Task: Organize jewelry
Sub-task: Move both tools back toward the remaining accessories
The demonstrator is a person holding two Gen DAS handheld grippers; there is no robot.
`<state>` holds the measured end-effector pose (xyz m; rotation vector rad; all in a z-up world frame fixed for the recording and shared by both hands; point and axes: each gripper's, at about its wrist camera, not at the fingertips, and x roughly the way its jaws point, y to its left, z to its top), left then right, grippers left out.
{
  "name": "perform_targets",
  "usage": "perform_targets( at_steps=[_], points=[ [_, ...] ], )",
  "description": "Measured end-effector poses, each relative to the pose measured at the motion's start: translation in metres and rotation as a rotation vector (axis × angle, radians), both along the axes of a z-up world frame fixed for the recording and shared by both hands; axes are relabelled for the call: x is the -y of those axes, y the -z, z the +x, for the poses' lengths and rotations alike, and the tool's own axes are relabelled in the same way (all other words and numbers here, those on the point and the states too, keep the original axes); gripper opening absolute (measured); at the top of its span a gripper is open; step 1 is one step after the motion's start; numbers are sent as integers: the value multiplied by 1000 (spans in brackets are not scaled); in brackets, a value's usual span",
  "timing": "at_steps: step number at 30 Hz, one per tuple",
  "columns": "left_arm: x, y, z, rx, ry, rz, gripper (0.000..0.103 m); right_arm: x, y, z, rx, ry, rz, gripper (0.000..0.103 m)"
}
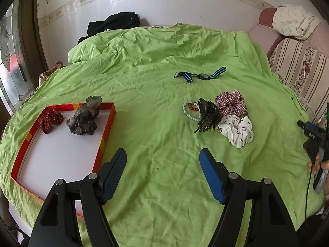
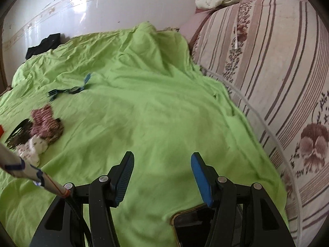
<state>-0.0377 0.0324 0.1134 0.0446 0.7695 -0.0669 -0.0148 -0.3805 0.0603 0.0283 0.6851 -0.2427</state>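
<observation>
A red-rimmed box lid [image 1: 107, 127] lies on the green sheet at the left, holding a red dotted scrunchie [image 1: 50, 120] and a grey scrunchie [image 1: 85, 116]. In the middle lie a bead bracelet [image 1: 190, 111], a black claw clip [image 1: 207, 116], a checked scrunchie [image 1: 231, 103], a white cherry scrunchie [image 1: 238, 130] and a blue-strapped watch [image 1: 202, 75]. My left gripper [image 1: 163, 157] hovers open and empty between lid and pile. My right gripper [image 2: 162, 162] is open over bare sheet, empty; the checked scrunchie [image 2: 46, 121], white scrunchie [image 2: 33, 148] and watch [image 2: 72, 88] show blurred at its left.
A striped floral cushion [image 2: 277, 82] borders the bed on the right. A black garment [image 1: 115, 23] lies at the far edge by the wall. A dark phone [image 2: 195, 224] rests under the right gripper. The other hand-held gripper [image 1: 314, 142] shows at the right edge.
</observation>
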Motion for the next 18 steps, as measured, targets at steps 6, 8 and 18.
perform_targets(
  at_steps=[6, 8, 18],
  points=[
    [-2, 8, 4, -16, -5, 4, 72, 36, 1, 18, 11, 119, 23, 62],
    [-4, 10, 7, -21, -10, 3, 72, 50, -1, 23, 27, 163, 31, 62],
    [-15, 14, 13, -32, -38, -34, 72, 35, -7, 34, -46, 170, -90, 65]
  ],
)
